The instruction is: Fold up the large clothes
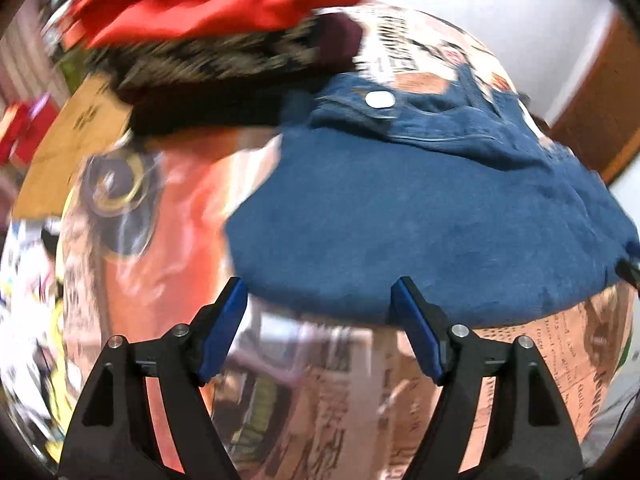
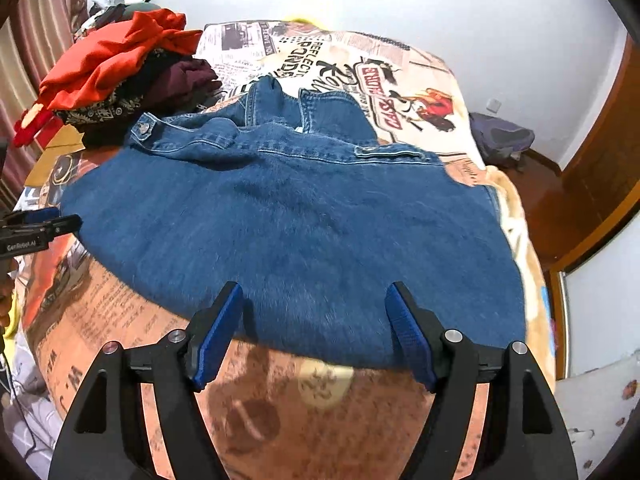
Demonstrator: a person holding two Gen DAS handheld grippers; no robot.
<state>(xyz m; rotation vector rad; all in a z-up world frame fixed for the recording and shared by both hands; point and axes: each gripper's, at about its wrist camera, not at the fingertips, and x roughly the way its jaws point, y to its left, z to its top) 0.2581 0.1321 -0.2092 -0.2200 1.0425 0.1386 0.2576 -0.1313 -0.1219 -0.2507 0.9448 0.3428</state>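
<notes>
A large blue denim garment (image 2: 296, 220) lies spread flat on a bed covered with a newspaper-print sheet (image 2: 120, 332). It also shows in the left wrist view (image 1: 420, 216), with a metal button (image 1: 379, 99) near its far edge. My right gripper (image 2: 316, 300) is open and empty, its fingers just over the garment's near hem. My left gripper (image 1: 320, 296) is open and empty at the near hem toward the garment's left side; it also shows in the right wrist view (image 2: 40, 222) at the far left. The left wrist view is motion-blurred.
A pile of clothes with a red garment (image 2: 108, 56) on top, over dark and patterned pieces (image 2: 172, 80), sits at the bed's far left; it also shows in the left wrist view (image 1: 208, 4). A dark bag (image 2: 502, 136) lies on the floor at the right, by wooden furniture (image 2: 596, 168).
</notes>
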